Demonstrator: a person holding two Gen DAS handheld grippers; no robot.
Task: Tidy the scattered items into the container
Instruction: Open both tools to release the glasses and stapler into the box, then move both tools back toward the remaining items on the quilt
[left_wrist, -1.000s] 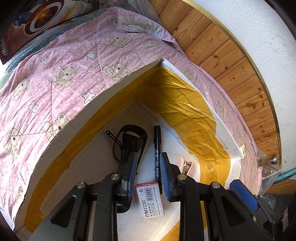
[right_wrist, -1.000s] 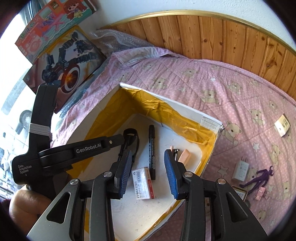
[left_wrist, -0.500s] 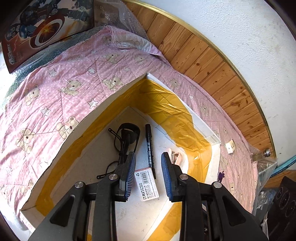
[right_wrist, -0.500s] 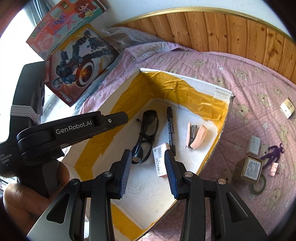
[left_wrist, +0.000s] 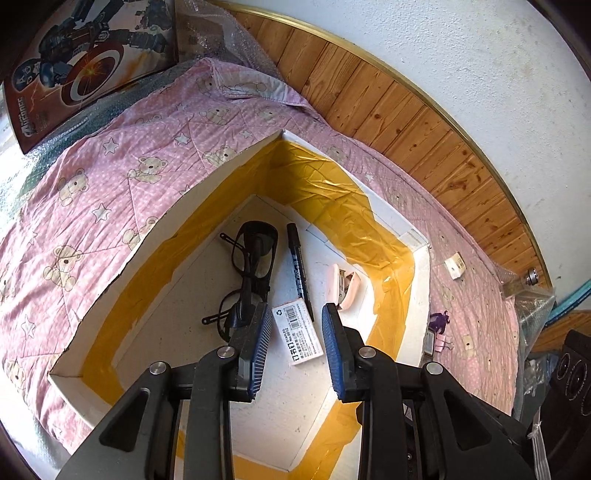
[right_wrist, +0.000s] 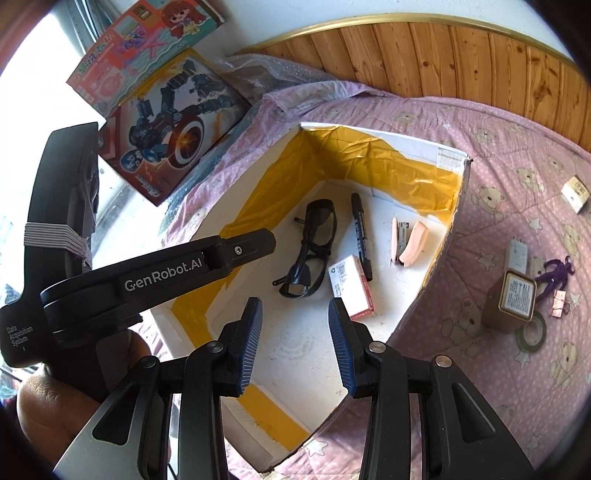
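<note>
Four things already down in the white box (right_wrist: 448, 157): glasses (right_wrist: 314, 251), marker (right_wrist: 360, 236), staple box (right_wrist: 349, 286) and pink stapler (right_wrist: 408, 243), laid flat and mostly apart, probably just dropped in one by one. Left gripper (left_wrist: 295, 347) hovering right above the staple box, jaws spread, nothing held. Right gripper (right_wrist: 295, 343) also parted and empty, over the near end. Loose stuff off to its right on the quilt (right_wrist: 498, 387): tin (right_wrist: 511, 302), charger (right_wrist: 517, 254), purple figure (right_wrist: 557, 269). Guessing those go next.
</note>
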